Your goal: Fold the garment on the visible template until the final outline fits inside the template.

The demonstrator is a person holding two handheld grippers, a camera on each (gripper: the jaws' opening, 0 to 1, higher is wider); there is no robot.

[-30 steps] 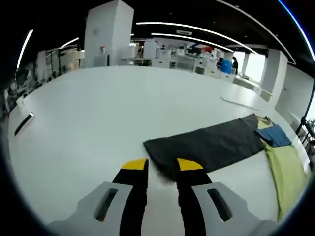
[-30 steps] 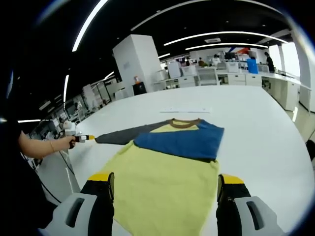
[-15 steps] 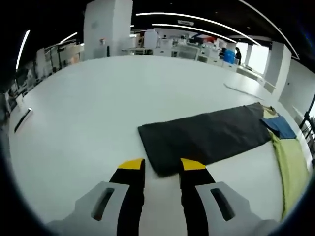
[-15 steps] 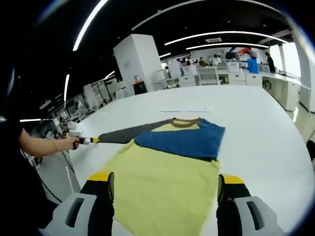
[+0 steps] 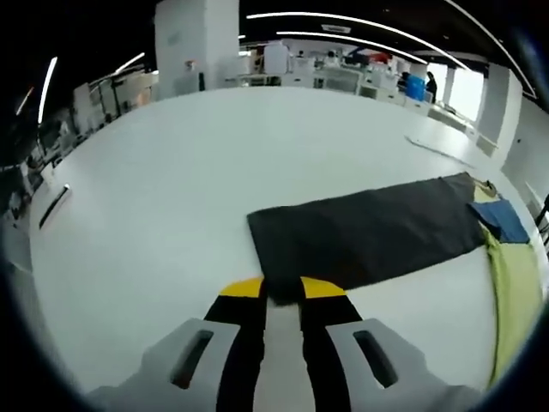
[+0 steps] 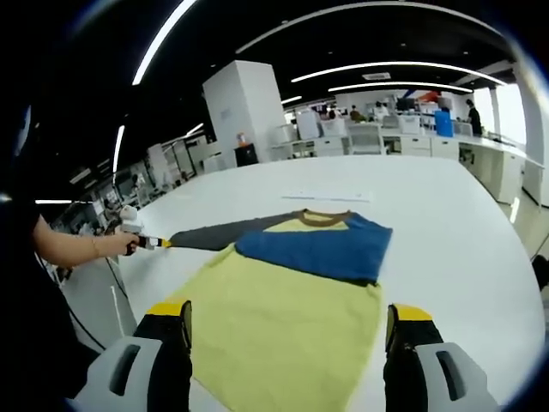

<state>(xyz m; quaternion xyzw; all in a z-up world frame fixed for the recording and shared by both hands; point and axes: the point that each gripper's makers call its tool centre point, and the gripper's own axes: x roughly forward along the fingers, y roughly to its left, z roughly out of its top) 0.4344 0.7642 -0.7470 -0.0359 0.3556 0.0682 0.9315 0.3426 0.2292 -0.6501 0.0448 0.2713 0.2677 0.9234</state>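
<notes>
Garment point(image 6: 292, 300) lies flat on the white table point(image 6: 446, 223), its yellow body nearest the right gripper point(image 6: 287, 322), whose jaws stand wide apart over the hem, holding nothing. A blue sleeve point(image 6: 313, 249) is folded across the chest below the brown collar point(image 6: 324, 215). The dark grey sleeve point(image 5: 369, 236) stretches out to the left, and the left gripper point(image 5: 281, 290) is clenched on its cuff edge, jaws close together. In the right gripper view a person's hand point(image 6: 129, 243) holds that gripper at the sleeve's far left end.
</notes>
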